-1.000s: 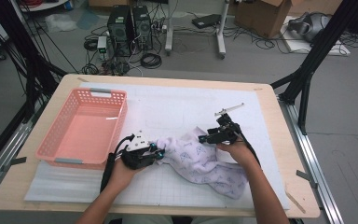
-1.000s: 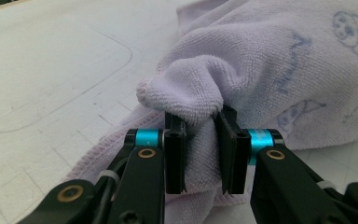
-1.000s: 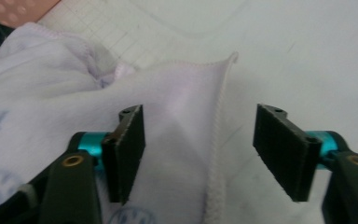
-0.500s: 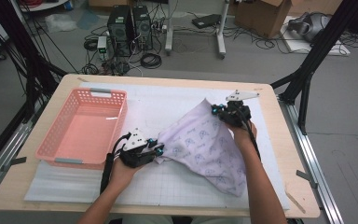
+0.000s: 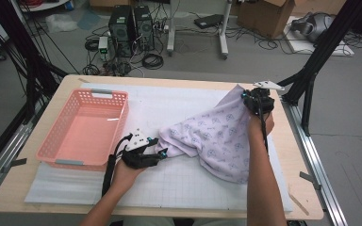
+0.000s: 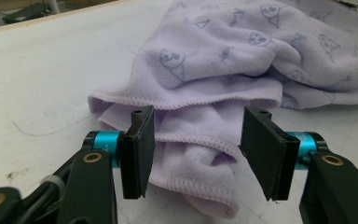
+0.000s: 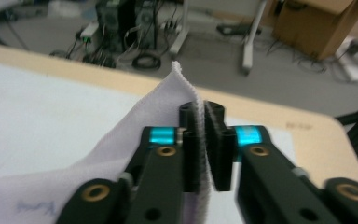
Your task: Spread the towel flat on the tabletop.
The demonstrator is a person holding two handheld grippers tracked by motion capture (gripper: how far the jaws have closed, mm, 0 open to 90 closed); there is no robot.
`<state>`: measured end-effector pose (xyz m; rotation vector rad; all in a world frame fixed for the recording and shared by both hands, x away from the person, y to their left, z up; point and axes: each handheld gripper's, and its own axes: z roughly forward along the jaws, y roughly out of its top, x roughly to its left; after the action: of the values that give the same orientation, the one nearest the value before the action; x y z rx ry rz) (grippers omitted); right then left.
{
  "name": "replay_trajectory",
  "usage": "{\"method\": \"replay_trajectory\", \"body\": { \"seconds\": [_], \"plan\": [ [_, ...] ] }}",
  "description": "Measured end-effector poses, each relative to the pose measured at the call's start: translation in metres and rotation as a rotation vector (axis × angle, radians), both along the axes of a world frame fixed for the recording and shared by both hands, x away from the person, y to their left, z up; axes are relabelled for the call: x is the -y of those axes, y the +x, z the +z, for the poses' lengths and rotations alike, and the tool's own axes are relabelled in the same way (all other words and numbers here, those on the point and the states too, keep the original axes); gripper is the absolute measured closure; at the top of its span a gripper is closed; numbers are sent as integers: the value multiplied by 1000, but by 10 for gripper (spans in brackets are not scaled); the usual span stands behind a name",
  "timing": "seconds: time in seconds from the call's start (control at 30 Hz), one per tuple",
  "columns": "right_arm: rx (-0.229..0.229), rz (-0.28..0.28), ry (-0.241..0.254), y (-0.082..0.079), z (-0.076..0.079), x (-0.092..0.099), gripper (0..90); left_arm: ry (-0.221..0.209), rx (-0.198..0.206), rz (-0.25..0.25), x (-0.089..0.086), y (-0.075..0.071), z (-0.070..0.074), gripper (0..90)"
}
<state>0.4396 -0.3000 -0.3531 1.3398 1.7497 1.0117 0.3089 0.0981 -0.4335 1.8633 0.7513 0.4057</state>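
While the lilac towel (image 5: 214, 141) lay half bunched on the table (image 5: 37, 188), the right gripper (image 5: 257, 101) pinched one corner aloft; the left gripper (image 6: 193, 154), jaws just opened and astride the folds, gripped nothing. Spreading seemed underway; next, it needed another corner.

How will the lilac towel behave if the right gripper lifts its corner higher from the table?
The towel will probably stay floppy: it already drapes in soft folds from the right gripper, which pinches one corner. It looks light, since one corner grip carries much of it. The bunched end lies loose between the open jaws of the left gripper, so it may drag across the table.
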Motion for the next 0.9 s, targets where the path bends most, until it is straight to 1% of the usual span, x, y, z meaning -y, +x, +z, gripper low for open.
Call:
{"method": "replay_trajectory", "body": {
  "seconds": [0.03, 0.1, 0.13, 0.2, 0.23, 0.3, 0.33, 0.43, 0.5, 0.53, 0.57, 0.6, 0.63, 0.67, 0.7, 0.73, 0.8, 0.9],
  "plan": [
    [-9, 21, 19, -1, -1, 1, 711, 2, -3, -5, 1, 0, 0, 445],
    [-15, 48, 26, -6, -3, 3, 685, -2, -12, -20, 3, 0, 0, 443],
    [-17, 76, 35, -9, -4, 3, 668, 0, -14, -29, 4, -1, 0, 442],
    [-34, 110, 17, -16, -6, 4, 620, 11, -13, -49, 8, -1, 1, 432],
    [-42, 140, 20, -20, -6, 5, 619, 16, -12, -57, 11, 0, 2, 430],
    [-39, 190, 21, -31, -6, 8, 606, 26, -11, -77, 15, 0, 3, 426],
    [-41, 212, 28, -38, -6, 9, 599, 24, -16, -85, 17, 1, 4, 426],
    [-31, 274, 28, -60, -6, 12, 565, 31, -22, -109, 26, 5, 4, 428],
    [-27, 314, 49, -76, -9, 13, 547, 32, -33, -129, 35, 7, 4, 419],
    [-25, 339, 48, -84, -11, 14, 529, 43, -34, -137, 40, 7, 3, 409],
    [-39, 359, 53, -90, -14, 14, 508, 63, -37, -151, 45, 8, 3, 398],
    [-46, 383, 58, -98, -16, 14, 509, 82, -39, -161, 51, 10, 2, 386],
    [-45, 412, 50, -104, -19, 13, 499, 100, -33, -157, 56, 11, 2, 375],
    [-54, 433, 44, -112, -22, 11, 484, 116, -27, -156, 61, 12, 2, 359],
    [-64, 458, 33, -118, -25, 8, 482, 125, -21, -157, 66, 14, 2, 355],
    [-70, 483, 12, -125, -28, 6, 482, 129, -27, -162, 70, 16, 3, 353],
    [-90, 521, -3, -137, -35, 4, 479, 131, -27, -162, 78, 20, 3, 343],
    [-113, 538, 13, -149, -44, 6, 473, 154, -33, -174, 90, 25, 3, 341]
  ]
}}
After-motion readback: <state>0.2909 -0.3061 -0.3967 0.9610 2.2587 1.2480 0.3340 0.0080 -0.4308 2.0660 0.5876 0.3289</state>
